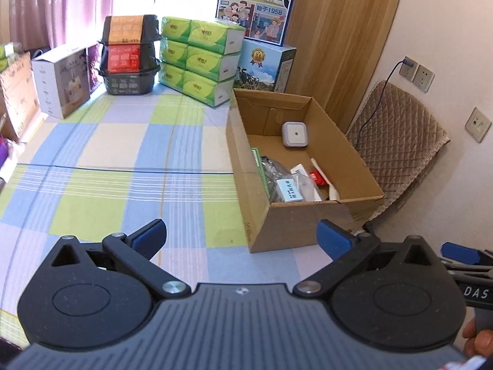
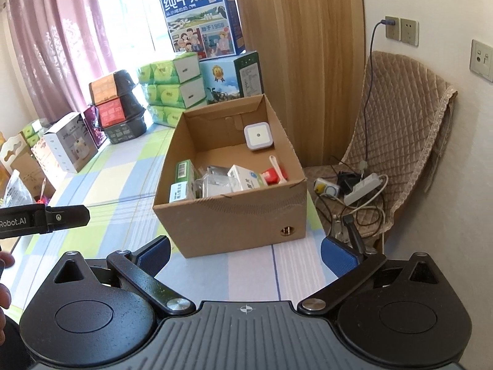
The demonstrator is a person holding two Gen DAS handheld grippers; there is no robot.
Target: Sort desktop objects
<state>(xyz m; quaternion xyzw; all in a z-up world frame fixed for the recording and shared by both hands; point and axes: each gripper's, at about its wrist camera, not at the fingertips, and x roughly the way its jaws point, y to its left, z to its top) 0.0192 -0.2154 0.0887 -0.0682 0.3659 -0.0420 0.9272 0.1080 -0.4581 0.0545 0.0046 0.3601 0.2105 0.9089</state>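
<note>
On the checked tablecloth [image 1: 129,160], a cardboard box [image 2: 234,215] holds small packets; both grippers [image 1: 242,237] [image 2: 245,254] gape empty.

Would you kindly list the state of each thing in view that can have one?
Left gripper: open, empty.
Right gripper: open, empty.
Brown cardboard box: open-topped, upright, holding small items.
White square night light: leaning against the box's back wall, unlit.
Grey wall socket: cable plugged in.
</note>
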